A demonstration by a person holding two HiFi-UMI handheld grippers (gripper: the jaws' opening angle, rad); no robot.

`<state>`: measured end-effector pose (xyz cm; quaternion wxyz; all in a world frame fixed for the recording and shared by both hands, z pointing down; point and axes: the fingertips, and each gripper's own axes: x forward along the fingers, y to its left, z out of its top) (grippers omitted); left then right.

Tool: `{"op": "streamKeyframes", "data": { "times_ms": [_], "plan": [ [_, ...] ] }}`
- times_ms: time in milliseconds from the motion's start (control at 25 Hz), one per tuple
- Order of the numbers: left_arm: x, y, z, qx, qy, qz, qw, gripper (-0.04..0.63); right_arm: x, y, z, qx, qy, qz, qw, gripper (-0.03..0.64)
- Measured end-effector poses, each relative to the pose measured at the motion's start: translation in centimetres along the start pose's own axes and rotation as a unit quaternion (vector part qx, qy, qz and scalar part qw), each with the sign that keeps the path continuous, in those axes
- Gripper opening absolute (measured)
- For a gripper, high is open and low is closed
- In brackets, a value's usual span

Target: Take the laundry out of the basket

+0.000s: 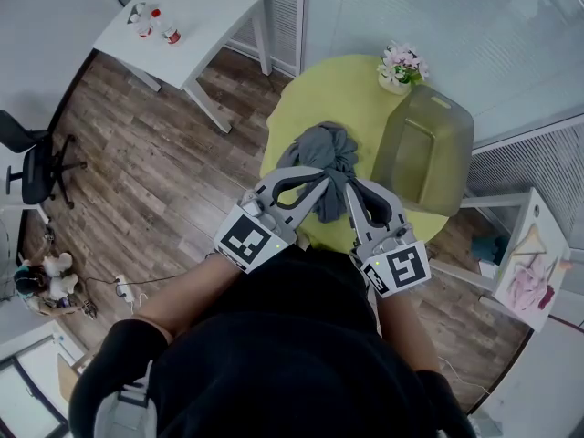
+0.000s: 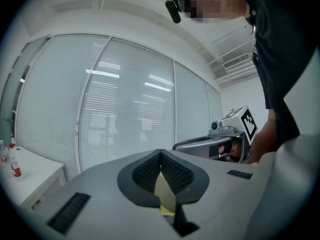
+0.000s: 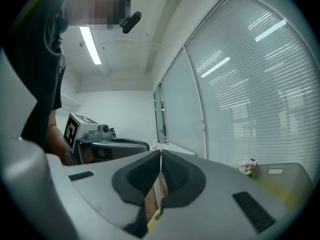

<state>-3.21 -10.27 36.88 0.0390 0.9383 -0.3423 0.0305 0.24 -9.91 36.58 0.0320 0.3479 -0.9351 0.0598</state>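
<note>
Head view: grey laundry (image 1: pixel 324 151) lies in a heap on the round yellow desk (image 1: pixel 315 94). It's out of the basket (image 1: pixel 427 144), which stands just beside it at 3 o'clock. Flower pot (image 1: pixel 401 67) at the desk's 1 o'clock edge. L gripper (image 1: pixel 319 183) and R gripper (image 1: pixel 351 192) both point in at the heap's 6 o'clock side, tips near each other, w/ a strip of grey cloth running down btwn them. White side desk (image 1: pixel 187 21) w/ bottles (image 1: pixel 155 24) well apart at 10 o'clock.

Left gripper view: fingers (image 2: pixel 142 171) pressed together at the tips, nothing btwn them, just a sliver of yellow desk thru the gap. R gripper shows at 3 o'clock.

Right gripper view: fingers (image 3: pixel 137 176) closed tip to tip, empty. Wood floor (image 3: pixel 151 201) and a bit of yellow show thru the slit. L gripper at 9 o'clock, basket and flower pot low at 4 o'clock.
</note>
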Motion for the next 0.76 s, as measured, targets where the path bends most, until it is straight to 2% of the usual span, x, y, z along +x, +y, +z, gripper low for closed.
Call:
{"op": "streamKeyframes", "data": {
  "times_ms": [760],
  "plan": [
    [-0.56, 0.32, -0.76, -0.003, 0.012, 0.007, 0.9999, 0.008, -0.06, 0.16, -0.68, 0.002, 0.007, -0.006, 1.000, 0.029]
  ]
}}
